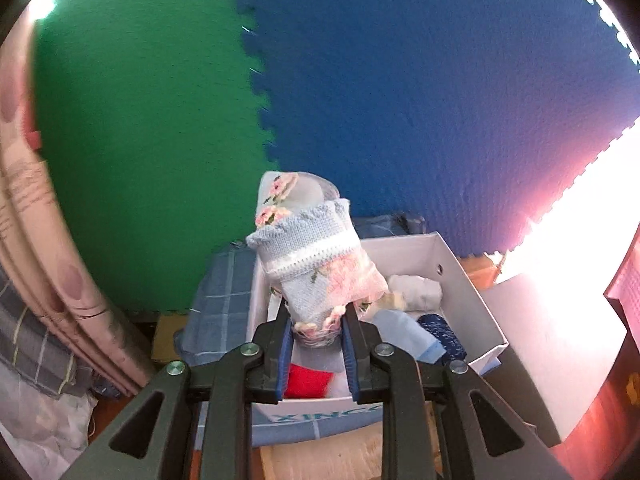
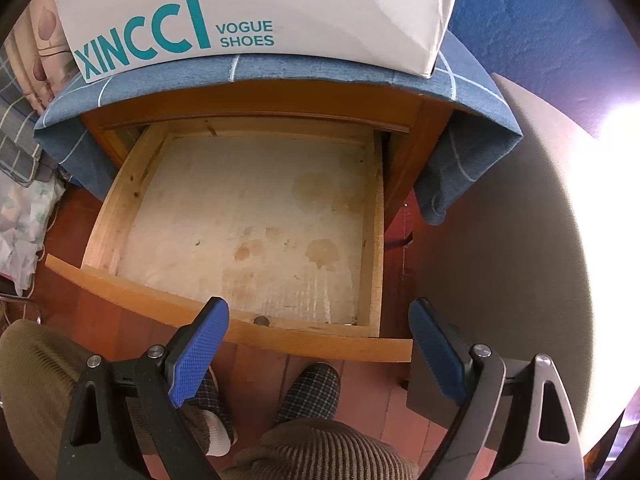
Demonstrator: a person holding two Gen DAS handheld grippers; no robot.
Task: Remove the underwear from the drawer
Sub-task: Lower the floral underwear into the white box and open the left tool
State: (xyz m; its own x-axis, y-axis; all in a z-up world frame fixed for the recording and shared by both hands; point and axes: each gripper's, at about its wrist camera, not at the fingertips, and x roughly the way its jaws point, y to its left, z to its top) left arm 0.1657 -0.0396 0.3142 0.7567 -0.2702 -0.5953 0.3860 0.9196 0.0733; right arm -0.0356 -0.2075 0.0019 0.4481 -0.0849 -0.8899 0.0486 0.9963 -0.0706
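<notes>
While clamped narrow on the rolled pale-blue knit underwear w/ pink floral print [image 1: 316,276], left tongs [image 1: 317,344] hold it long axis straight out from the pads, just above the open white cardboard shoebox [image 1: 472,280]. Right tongs [image 2: 320,344] wide, nothing between, over the bare wooden drawer [image 2: 120,200], farther off.

Below my jaws, a wooden nightstand [image 2: 256,98] draped in a blue checked cloth [image 2: 464,92] carries an open white shoebox [image 2: 256,4]; its drawer [image 2: 248,216] stands pulled out over the reddish wooden floor [image 2: 360,384], showing only a stained paper lining [image 2: 240,208].
</notes>
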